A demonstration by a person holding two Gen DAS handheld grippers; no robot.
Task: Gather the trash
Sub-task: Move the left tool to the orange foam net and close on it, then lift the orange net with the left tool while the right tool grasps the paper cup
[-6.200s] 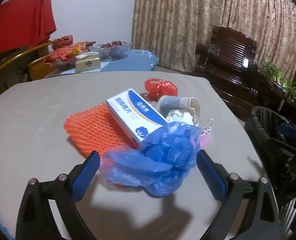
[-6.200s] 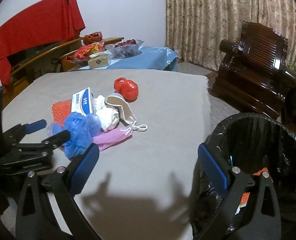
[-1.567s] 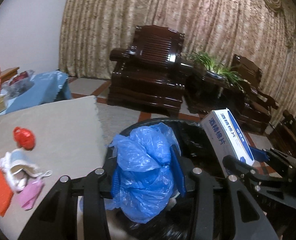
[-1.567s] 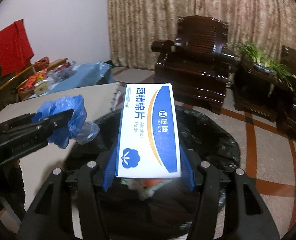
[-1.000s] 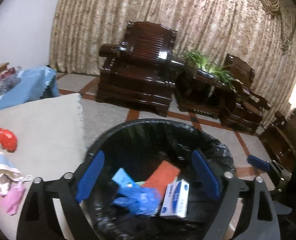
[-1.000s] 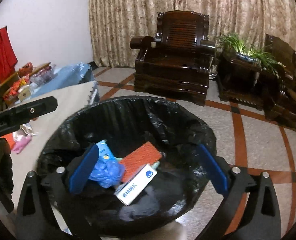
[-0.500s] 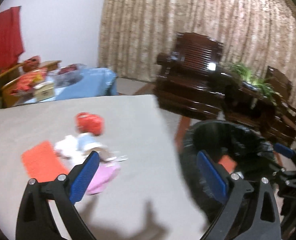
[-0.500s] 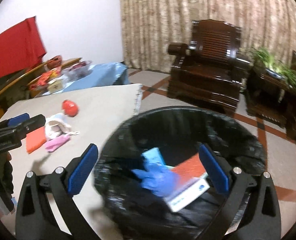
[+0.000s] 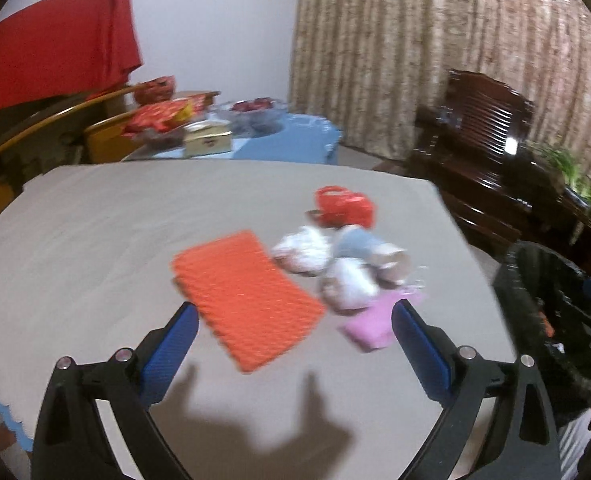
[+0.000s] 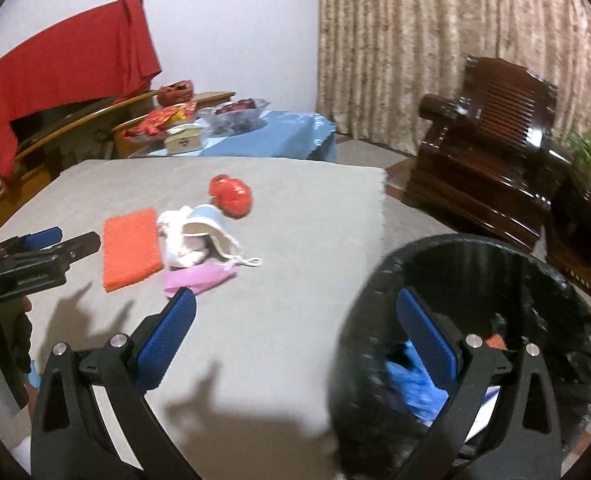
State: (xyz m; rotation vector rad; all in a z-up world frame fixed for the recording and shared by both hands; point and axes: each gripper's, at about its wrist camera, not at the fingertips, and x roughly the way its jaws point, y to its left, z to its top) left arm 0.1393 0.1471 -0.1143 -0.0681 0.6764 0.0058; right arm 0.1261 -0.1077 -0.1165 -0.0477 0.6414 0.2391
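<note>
Bare table (image 9: 95,240) before trash pile (image 9: 335,272); bin (image 10: 475,320) blocks right edge.

A red cloth (image 10: 71,64) hangs at the back wall, beige patterned curtains (image 10: 435,52) beside it; a dark carved wooden armchair (image 10: 495,152) stands before them.

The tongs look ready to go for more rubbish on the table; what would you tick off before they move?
1. Left tongs open and empty: ok.
2. Right tongs open and empty: ok.
3. Orange mesh pad lying flat, nothing on top: ok.
4. Pink wrapper free of the white wad: cannot tell, blurred.
5. Bin open beside the table: ok.
</note>
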